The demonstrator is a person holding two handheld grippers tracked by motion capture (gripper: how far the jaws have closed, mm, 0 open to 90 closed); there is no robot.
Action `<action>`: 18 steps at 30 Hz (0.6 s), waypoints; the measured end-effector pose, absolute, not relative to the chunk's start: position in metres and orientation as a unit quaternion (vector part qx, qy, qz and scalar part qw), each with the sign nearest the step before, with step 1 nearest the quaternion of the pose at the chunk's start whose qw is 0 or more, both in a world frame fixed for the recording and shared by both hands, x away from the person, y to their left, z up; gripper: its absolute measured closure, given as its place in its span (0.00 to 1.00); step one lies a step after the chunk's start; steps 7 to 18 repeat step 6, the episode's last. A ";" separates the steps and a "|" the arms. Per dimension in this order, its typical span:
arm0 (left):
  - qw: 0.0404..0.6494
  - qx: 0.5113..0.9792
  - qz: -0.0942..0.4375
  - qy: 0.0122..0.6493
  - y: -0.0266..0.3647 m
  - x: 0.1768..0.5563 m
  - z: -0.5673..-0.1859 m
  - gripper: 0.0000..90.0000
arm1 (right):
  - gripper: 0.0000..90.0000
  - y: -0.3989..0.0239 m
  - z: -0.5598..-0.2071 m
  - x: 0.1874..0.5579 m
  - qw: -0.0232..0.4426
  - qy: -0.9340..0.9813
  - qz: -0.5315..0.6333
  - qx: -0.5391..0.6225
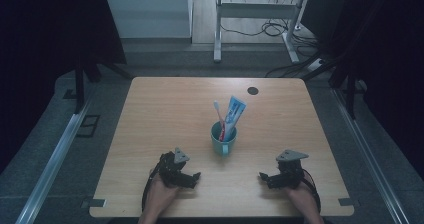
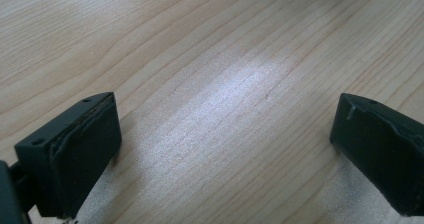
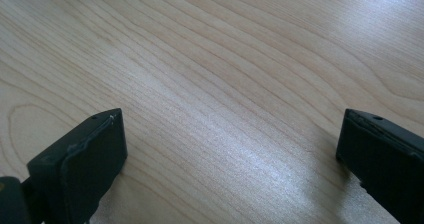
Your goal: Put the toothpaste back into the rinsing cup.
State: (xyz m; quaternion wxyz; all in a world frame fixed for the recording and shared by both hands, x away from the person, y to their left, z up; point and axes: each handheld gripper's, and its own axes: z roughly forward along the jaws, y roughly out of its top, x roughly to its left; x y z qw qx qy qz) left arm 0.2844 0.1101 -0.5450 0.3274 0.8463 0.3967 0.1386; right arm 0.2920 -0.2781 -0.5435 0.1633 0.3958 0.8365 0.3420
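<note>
A teal mug (image 1: 223,139) stands near the middle of the wooden table (image 1: 165,109). In it stand a pink-handled toothbrush (image 1: 218,112) and a blue and white toothpaste tube (image 1: 233,114). My left gripper (image 1: 192,178) rests low on the table, front left of the mug, held by a hand. My right gripper (image 1: 265,178) rests front right of the mug. In the left gripper view the left gripper (image 2: 225,134) is open over bare wood. In the right gripper view the right gripper (image 3: 232,149) is open too, with nothing between its jaws.
A small dark round disc (image 1: 253,90) lies near the table's far edge. Beyond the table are a white desk frame (image 1: 255,14) and cables (image 1: 272,29) on the floor. Metal rails (image 1: 55,159) run along both sides.
</note>
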 end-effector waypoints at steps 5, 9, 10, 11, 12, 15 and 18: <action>0.326 0.845 0.140 0.399 0.110 0.284 -0.545 0.00 | 0.00 -0.278 -0.544 0.292 0.163 0.836 0.342 0.396; 0.326 0.845 0.140 0.400 0.110 0.284 -0.545 0.00 | 0.00 -0.278 -0.544 0.292 0.163 0.836 0.343 0.396; 0.326 0.845 0.140 0.400 0.110 0.284 -0.545 0.00 | 0.00 -0.278 -0.544 0.292 0.163 0.836 0.343 0.396; 0.326 0.845 0.140 0.400 0.110 0.284 -0.545 0.00 | 0.00 -0.278 -0.544 0.292 0.163 0.836 0.343 0.396; 0.326 0.845 0.140 0.400 0.110 0.284 -0.545 0.00 | 0.00 -0.278 -0.544 0.292 0.163 0.836 0.343 0.396; 0.326 0.845 0.140 0.400 0.110 0.284 -0.545 0.00 | 0.00 -0.278 -0.544 0.292 0.163 0.836 0.343 0.396; 0.326 0.845 0.140 0.400 0.110 0.284 -0.545 0.00 | 0.00 -0.278 -0.544 0.292 0.163 0.836 0.343 0.396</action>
